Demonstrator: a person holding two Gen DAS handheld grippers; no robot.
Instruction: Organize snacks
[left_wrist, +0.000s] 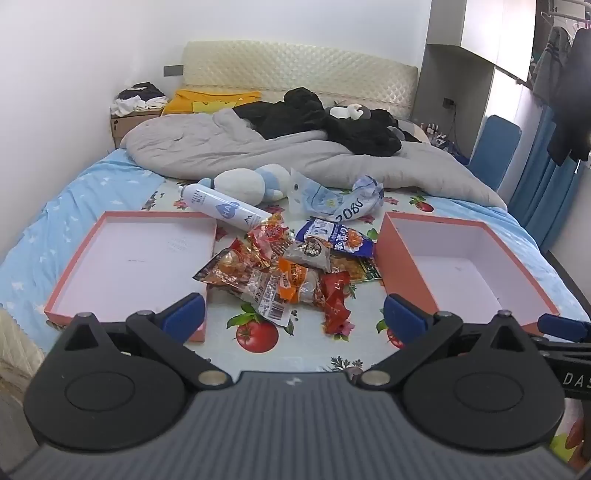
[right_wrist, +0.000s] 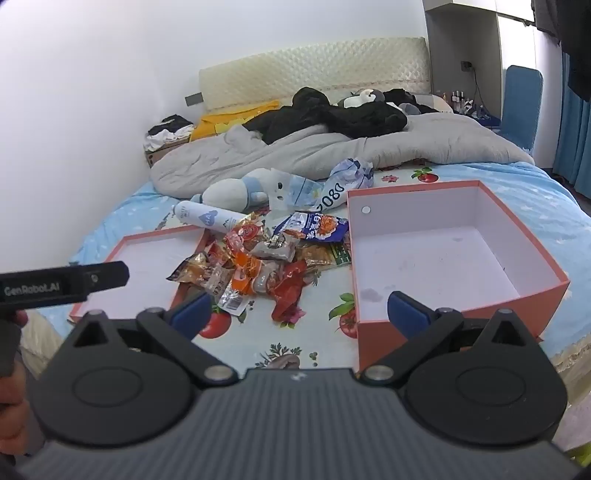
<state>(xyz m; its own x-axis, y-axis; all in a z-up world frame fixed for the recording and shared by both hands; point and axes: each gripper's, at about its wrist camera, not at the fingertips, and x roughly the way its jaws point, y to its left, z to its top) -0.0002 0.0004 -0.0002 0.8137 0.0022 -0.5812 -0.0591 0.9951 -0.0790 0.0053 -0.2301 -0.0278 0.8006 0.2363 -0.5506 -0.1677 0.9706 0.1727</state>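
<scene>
A heap of snack packets lies on the patterned sheet in the middle of the bed, between two pink boxes. The shallow box lid lies to the left, the deeper box to the right; both have bare white insides. A blue packet and a red packet show in the heap. My left gripper hovers open over the near edge of the heap, holding nothing. My right gripper is also open and holds nothing, in front of the deep box's near corner.
A white spray can, a plush toy and a crumpled plastic bag lie just behind the snacks. A grey quilt and black clothes fill the far bed. The left gripper's body shows at left.
</scene>
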